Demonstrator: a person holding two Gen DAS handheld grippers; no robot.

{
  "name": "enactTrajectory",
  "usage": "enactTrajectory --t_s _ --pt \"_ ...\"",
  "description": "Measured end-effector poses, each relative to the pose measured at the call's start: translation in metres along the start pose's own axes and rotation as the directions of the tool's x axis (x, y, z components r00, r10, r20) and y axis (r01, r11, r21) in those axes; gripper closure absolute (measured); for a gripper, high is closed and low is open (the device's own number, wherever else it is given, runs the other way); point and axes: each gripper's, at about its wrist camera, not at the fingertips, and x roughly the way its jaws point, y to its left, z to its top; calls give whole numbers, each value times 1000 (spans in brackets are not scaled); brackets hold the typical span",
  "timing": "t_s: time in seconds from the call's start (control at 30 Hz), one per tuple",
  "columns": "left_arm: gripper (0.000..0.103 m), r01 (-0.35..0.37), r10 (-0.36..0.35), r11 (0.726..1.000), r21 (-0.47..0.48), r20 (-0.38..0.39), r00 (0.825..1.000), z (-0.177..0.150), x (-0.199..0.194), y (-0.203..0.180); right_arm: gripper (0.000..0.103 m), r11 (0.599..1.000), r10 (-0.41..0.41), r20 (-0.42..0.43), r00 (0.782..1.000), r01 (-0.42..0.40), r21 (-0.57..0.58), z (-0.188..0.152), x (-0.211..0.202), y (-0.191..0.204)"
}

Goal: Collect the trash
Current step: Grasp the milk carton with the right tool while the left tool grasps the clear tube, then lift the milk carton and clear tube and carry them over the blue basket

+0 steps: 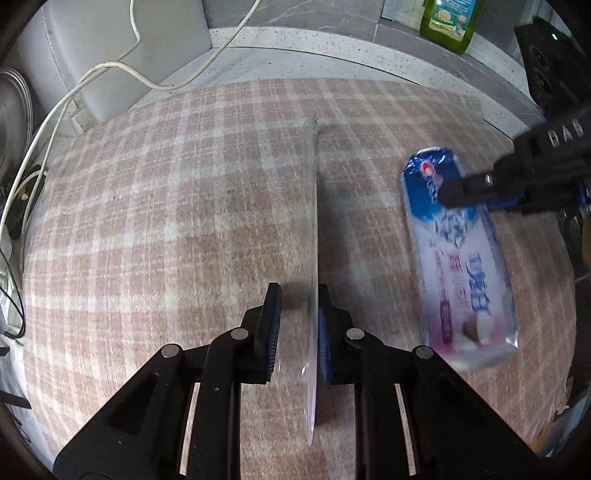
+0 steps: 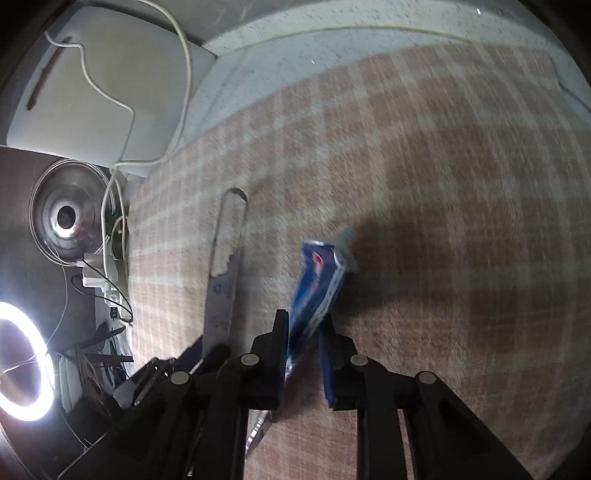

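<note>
A thin clear plastic package [image 1: 315,221] stands edge-on between the fingers of my left gripper [image 1: 297,295], which is shut on its lower part. The right wrist view shows it flat-on as a long clear piece [image 2: 225,266] with a hang slot at the top, my left gripper [image 2: 207,354] below it. A blue and white toothpaste tube [image 1: 465,266] hangs blurred above the plaid cloth [image 1: 166,221]. My right gripper [image 1: 447,195] is shut on its blue end. From the right wrist, the tube [image 2: 317,280] runs up between that gripper's [image 2: 303,325] fingers.
A white cable [image 1: 110,66] loops over a white board [image 1: 122,48] at the back left. A green bottle [image 1: 448,22] stands on the back ledge. Left of the cloth are a metal lid [image 2: 68,218], a power strip [image 2: 99,277] and a bright ring light [image 2: 22,362].
</note>
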Motion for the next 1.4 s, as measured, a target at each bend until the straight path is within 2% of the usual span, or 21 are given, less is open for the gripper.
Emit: enactTrajectory --t_s 0.1,0.17,0.27,0.37,0.6,1.0,1.1,1.4 --pt "87 3 -3 1000 -23 1 1000 13 12 -4 86 1000 28 7 1000 -29 5 -5 8 -3" --pt "98 -10 10 999 -30 4 1000 18 17 -6 90 1000 29 20 999 -29 -2 -7 8 -2" --pt "99 -7 8 999 -53 17 1000 25 14 -2 96 999 31 36 999 -30 -25 -10 6 2" --pt "99 -6 8 997 -71 33 999 29 2 7 96 998 34 56 998 -31 -46 -16 2 9" --pt "99 -13 20 996 -89 78 997 10 -30 22 100 994 50 92 995 -40 -106 -37 -6 27" --pt "99 -29 49 988 -151 128 991 -97 -104 49 103 987 86 126 988 -68 -145 -107 -29 46" --pt "99 -50 70 987 -151 134 988 -121 -121 52 103 986 80 135 988 -58 -158 -126 -35 50" --pt "99 -44 67 987 -153 147 987 -187 -163 51 103 971 108 137 985 -75 -225 -190 -49 70"
